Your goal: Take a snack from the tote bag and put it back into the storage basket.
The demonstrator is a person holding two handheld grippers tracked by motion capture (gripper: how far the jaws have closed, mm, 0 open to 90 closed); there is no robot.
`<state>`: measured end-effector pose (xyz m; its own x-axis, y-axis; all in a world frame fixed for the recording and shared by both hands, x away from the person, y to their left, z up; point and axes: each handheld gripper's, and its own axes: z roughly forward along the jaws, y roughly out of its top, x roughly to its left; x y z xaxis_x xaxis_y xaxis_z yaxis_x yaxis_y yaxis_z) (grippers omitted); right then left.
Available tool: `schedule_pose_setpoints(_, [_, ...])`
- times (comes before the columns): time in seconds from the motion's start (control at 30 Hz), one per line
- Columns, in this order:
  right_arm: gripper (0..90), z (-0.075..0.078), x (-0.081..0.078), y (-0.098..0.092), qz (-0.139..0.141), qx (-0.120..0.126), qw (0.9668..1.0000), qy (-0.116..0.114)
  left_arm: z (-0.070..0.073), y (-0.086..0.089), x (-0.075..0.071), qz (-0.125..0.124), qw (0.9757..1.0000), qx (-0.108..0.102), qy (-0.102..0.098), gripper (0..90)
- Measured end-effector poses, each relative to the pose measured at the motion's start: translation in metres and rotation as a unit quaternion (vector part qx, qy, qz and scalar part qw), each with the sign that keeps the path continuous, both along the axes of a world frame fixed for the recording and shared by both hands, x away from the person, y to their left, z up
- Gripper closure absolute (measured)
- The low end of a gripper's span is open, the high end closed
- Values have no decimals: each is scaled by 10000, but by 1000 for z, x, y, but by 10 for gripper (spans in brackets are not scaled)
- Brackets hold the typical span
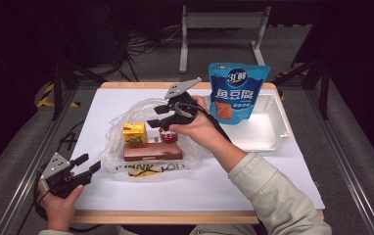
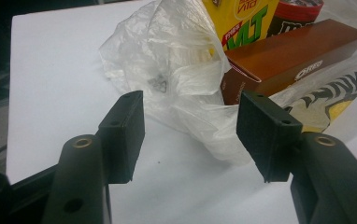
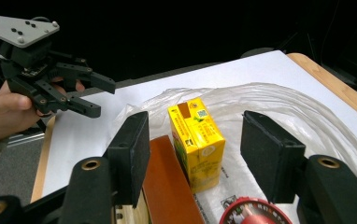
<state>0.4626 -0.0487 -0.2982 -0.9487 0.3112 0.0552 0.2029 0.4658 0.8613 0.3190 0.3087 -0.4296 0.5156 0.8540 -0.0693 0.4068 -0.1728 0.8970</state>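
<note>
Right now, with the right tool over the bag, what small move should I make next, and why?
Probably lower the right tool a little further onto the yellow drink carton. Its jaws stand open on either side of the carton without touching it, and the carton stands upright on the plastic bag beside the brown box. The left tool waits open at the table corner.

White-topped table [image 1: 141,196] with a wooden edge, and here's what sits on it: a clear plastic bag [image 1: 126,122] spread flat left of centre, carrying a yellow juice carton [image 1: 134,133], a brown biscuit box [image 1: 152,152] and a red-lidded tub [image 1: 168,135]. Over to the right, a white tray [image 1: 266,128] lies on the surface, a blue snack pouch [image 1: 238,92] standing at its left end.
</note>
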Motion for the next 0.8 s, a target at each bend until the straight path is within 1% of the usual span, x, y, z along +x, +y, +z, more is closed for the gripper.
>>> schedule_pose_setpoints(0.07, [430, -2, 2, 7, 33, -26, 10000, 18, 0, 0, 0, -3, 10000, 0, -8, 421])
schedule_pose_setpoints(0.1, [430, -2, 2, 7, 33, -26, 10000, 18, 0, 0, 0, -3, 10000, 0, -8, 422])
schedule_pose_setpoints(0.23, [422, -7, 4, 19, 74, -123, 9999, 45, 0, 0, 1, -11, 10000, -2, -3, 421])
schedule_pose_setpoints(0.3, [415, -9, 7, 24, 110, -144, 9998, 22, 0, 0, 0, -5, 10000, -13, -7, 421])
schedule_pose_setpoints(0.4, [408, -14, 12, 31, 63, -243, 9997, 19, 0, 0, 0, -2, 10000, -33, -18, 421])
schedule_pose_setpoints(0.53, [407, -21, 19, 37, 9, -290, 9995, 78, 0, 0, 0, -10, 10000, -49, -23, 421])
schedule_pose_setpoints(0.6, [396, -25, 22, 41, 0, -277, 9995, 163, 0, 0, 0, -24, 10000, -37, -24, 421])
schedule_pose_setpoints(0.73, [361, -34, 27, 47, -8, -334, 9992, 214, 0, 1, 1, -31, 10000, -37, -15, 421])
schedule_pose_setpoints(0.8, [353, -36, 28, 48, -6, -345, 9991, 232, 0, 1, 1, -31, 10000, -38, -15, 421])
